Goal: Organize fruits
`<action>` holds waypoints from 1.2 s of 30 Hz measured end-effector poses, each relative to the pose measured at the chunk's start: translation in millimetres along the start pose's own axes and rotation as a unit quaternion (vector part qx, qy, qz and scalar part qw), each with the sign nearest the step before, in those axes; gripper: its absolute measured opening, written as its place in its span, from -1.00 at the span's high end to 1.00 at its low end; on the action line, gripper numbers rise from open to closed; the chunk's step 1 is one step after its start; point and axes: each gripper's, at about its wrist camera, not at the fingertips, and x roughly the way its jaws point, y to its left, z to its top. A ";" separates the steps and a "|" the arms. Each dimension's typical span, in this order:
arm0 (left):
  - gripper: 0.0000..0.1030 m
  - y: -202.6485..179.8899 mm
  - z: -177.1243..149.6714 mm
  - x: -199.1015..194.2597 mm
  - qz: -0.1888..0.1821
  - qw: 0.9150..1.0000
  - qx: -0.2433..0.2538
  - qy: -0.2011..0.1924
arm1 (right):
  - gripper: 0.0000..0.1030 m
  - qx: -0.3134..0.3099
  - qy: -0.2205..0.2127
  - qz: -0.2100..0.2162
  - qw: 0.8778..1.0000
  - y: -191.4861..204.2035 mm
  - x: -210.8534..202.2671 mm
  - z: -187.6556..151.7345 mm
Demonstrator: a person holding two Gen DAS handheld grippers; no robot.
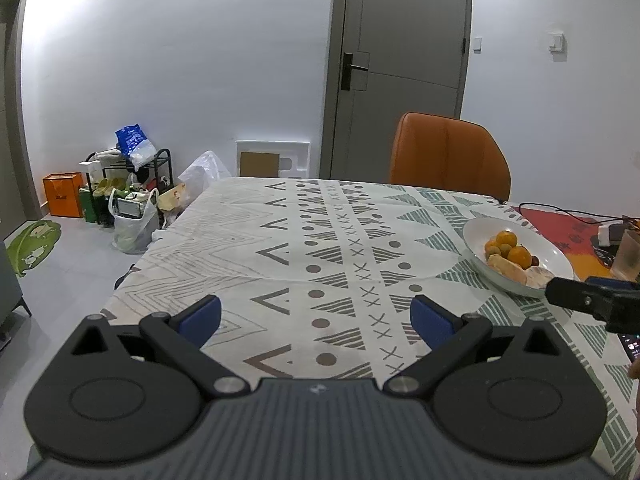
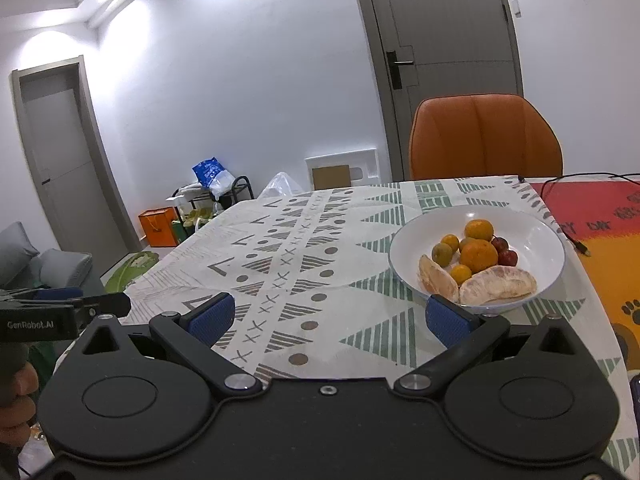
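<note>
A white bowl [image 2: 536,228] sits on the patterned tablecloth [image 2: 304,264], holding oranges [image 2: 478,255], small red fruits [image 2: 505,251] and two peeled pomelo pieces [image 2: 498,285]. My right gripper [image 2: 330,322] is open and empty, its right finger close to the bowl's near rim. In the left wrist view the same bowl [image 1: 484,226] lies at the right, and my left gripper [image 1: 316,320] hovers open and empty over the bare cloth [image 1: 320,240], well left of the bowl. The right gripper's black tip [image 1: 560,289] shows at the bowl's near edge there.
An orange chair [image 2: 484,136] stands behind the table's far side. A red and orange mat [image 2: 600,216] with a black cable [image 2: 576,178] covers the table's right part. A translucent cup [image 1: 630,252] stands at far right. Bags and a rack [image 1: 132,184] clutter the floor at left.
</note>
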 end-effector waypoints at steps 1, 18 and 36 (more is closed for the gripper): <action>-0.94 0.0 0.3 -0.3 0.001 1.000 0.000 0.001 | -1.00 0.001 0.000 0.000 1.000 -0.3 -0.8 -0.5; -0.94 2.5 0.5 -1.5 0.001 1.000 -0.001 0.006 | -1.00 -0.007 0.005 0.005 1.000 3.6 -0.1 -3.7; -0.94 3.1 -0.7 -0.3 0.001 1.000 0.000 0.009 | -1.00 -0.006 0.005 0.002 1.000 3.7 0.3 -3.7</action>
